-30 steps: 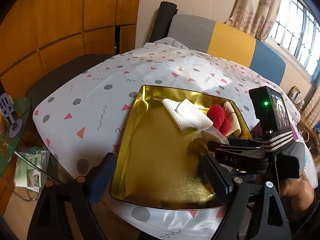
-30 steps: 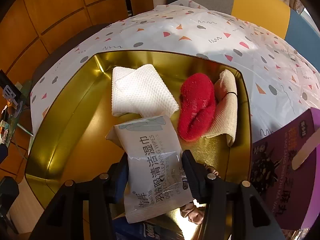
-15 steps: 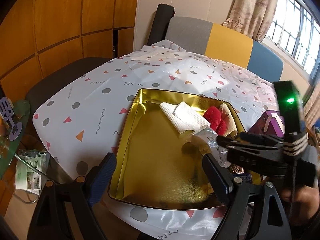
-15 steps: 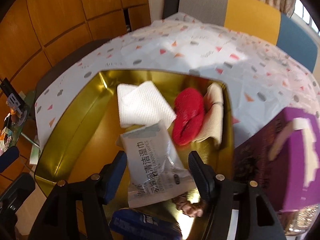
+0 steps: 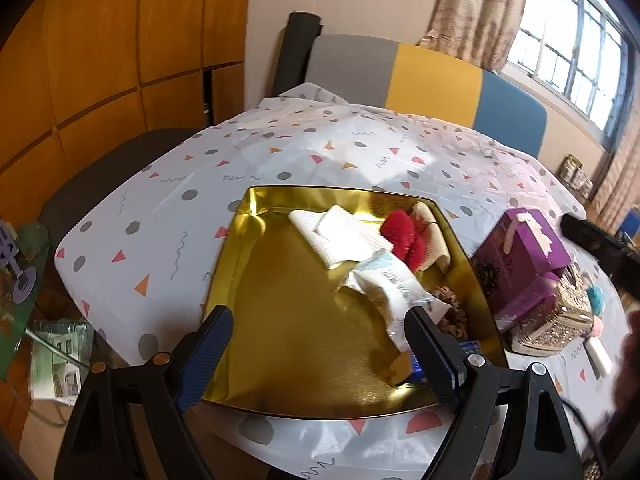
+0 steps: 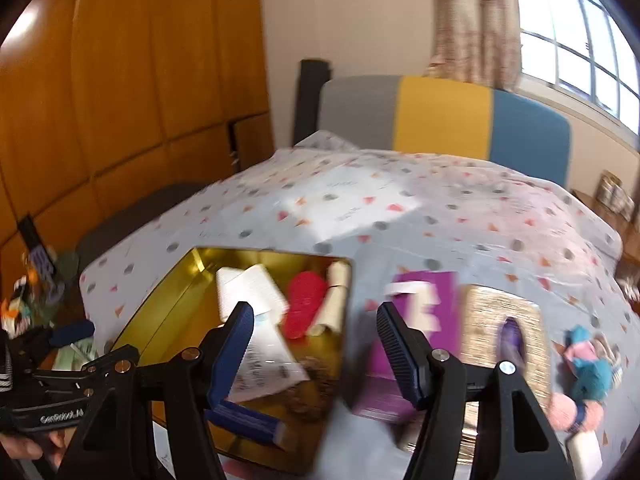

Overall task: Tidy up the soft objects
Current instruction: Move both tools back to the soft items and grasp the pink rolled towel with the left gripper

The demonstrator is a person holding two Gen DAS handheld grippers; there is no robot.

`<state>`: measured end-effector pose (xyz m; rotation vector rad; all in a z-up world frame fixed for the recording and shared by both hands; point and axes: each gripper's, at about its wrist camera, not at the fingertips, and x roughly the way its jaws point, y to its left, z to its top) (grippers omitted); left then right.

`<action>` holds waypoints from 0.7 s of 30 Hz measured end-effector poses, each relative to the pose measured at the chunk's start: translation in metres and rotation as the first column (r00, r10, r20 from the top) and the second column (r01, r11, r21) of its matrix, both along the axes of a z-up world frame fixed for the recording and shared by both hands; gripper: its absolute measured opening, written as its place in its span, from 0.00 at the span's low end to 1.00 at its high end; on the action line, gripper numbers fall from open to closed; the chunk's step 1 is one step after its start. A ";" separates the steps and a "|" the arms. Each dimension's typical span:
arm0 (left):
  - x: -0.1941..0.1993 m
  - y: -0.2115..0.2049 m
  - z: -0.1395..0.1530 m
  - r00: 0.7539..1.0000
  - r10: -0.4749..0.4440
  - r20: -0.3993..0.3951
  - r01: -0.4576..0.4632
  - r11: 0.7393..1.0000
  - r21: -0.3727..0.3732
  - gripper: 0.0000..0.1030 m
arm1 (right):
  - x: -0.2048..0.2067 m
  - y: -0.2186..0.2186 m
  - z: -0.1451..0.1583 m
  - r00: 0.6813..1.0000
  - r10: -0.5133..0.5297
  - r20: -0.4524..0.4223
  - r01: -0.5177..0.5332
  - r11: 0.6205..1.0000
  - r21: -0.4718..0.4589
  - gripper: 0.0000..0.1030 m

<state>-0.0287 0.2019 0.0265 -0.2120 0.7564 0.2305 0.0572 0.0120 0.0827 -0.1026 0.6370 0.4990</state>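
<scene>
1. My left gripper (image 5: 316,346) hangs over the near part of the gold tray (image 5: 248,256) with its jaws spread wide and nothing between them.
2. Between its fingers I see only the bare gold floor of the tray; the near rim lies just under the fingertips.
3. The wet wipes pack (image 5: 394,292) lies in the tray beside the right finger of the left gripper, a little further from me, resting flat and free.
4. Behind the pack there is the white folded cloth (image 5: 344,236), and to the right of it the red soft item (image 5: 404,236) against the beige cloth (image 5: 434,236) at the far right wall.
5. A brown scrunchie (image 5: 452,312) and a blue pack (image 5: 416,364) lie in the near right corner of the tray.
6. My right gripper (image 6: 314,336) is above the right edge of the tray, jaws apart and empty; the picture is blurred.
7. In this view the wipes pack (image 6: 264,364) lies below and left of the right gripper, partly behind its left finger, not touched.
8. To the right of the tray, on the spotted tablecloth (image 5: 280,160), stand a purple box (image 5: 520,256) and a glittery gold box (image 6: 484,320).
9. Further right lies a small soft toy (image 6: 588,364) in teal and pink, well apart from both grippers.
</scene>
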 end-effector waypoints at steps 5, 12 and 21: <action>0.005 -0.020 0.002 0.998 -0.065 -0.007 0.066 0.998 0.021 0.85 | -0.004 -0.068 0.015 0.988 -0.149 0.044 0.148 0.989 0.028 0.63; 0.012 -0.054 0.009 0.984 -0.178 0.007 0.178 0.984 0.031 0.86 | 0.000 -0.177 0.015 0.912 -0.409 0.030 0.409 0.912 0.024 0.63; 0.021 -0.123 0.028 0.909 -0.415 0.029 0.415 0.909 0.034 0.85 | 0.000 -0.334 -0.012 0.652 -0.748 -0.127 0.758 0.648 0.076 0.63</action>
